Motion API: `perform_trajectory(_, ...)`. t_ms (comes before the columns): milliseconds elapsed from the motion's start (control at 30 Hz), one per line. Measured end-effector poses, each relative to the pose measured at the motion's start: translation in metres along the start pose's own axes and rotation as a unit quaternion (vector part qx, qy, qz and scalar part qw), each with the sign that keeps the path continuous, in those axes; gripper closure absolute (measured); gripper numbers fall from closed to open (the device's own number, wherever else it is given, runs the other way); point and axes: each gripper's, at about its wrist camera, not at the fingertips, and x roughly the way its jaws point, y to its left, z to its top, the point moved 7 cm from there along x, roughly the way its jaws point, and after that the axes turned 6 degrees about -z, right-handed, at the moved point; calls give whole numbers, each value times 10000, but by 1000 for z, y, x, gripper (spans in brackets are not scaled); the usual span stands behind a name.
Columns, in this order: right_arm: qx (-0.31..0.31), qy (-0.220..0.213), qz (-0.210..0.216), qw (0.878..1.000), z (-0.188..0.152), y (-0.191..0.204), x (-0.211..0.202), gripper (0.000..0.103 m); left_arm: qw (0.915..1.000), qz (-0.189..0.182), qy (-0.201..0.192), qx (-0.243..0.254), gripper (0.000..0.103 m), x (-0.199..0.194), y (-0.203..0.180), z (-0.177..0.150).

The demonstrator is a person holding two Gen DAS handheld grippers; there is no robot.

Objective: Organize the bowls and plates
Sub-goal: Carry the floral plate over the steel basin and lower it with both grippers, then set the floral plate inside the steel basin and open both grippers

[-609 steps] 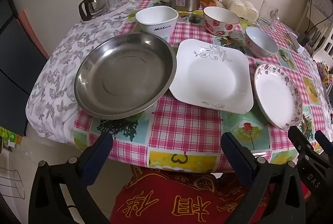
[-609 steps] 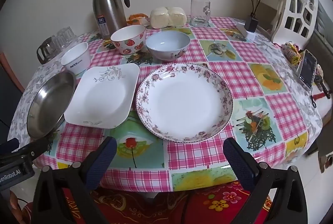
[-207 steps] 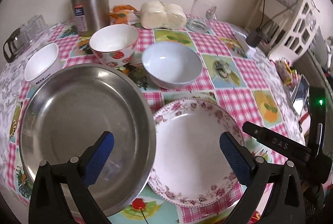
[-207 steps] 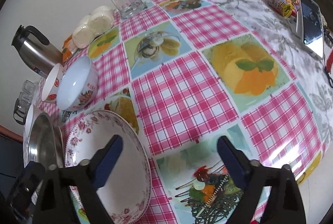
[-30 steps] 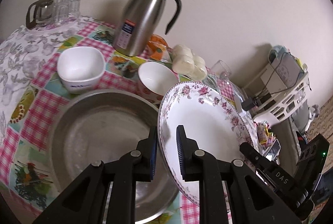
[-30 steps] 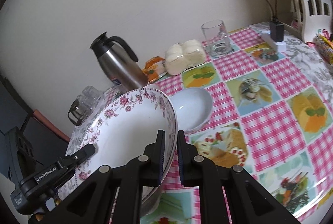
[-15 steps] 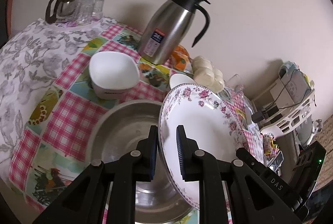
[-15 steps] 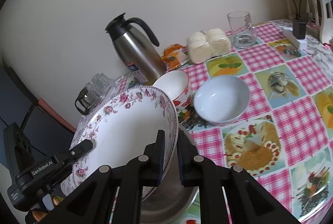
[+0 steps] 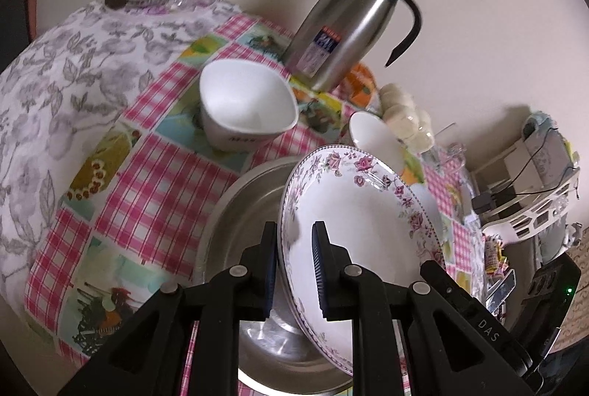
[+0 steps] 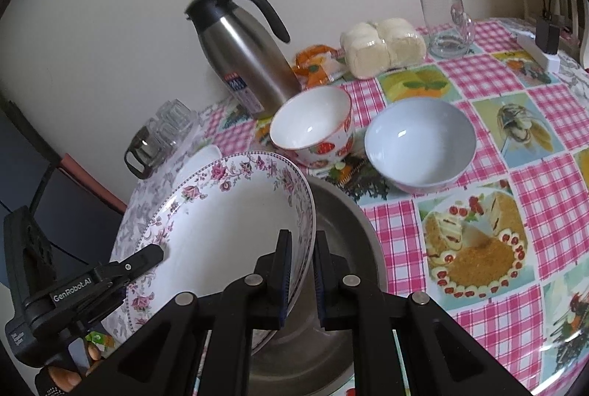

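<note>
Between both grippers' clamped jaws, floral plate [image 9: 368, 211] rim, over steel pan [image 9: 235, 211].

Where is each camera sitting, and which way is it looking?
Left wrist: sits on the left gripper, looking down along its fingers at the flower-rimmed white plate over the round steel pan; the right gripper shows too.
Right wrist: sits on the right gripper, facing the same plate from its opposite edge; the left gripper shows.
Both share plate, pan and steel jug.
</note>
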Motion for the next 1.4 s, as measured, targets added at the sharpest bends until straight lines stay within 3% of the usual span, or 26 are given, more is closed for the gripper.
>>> perform_trajectory(733,-36,658,-277,9974,-24,-8,41,91,9945,540,767,-458,85,34,32,-25)
perform_trajectory(900,-16,742,-282,9968,-26,-9,44,91,9928,517,895,-612,83,39,37,-30)
perform_trajectory(1100,-6,1012,-518,9935,-35,-15,56,89,9924,590,950,-515,82,43,34,-32)
perform_trajectory(1400,-113,1031,-639,9925,-34,-16,56,88,9917,620,1025,-471,82,48,32,-32)
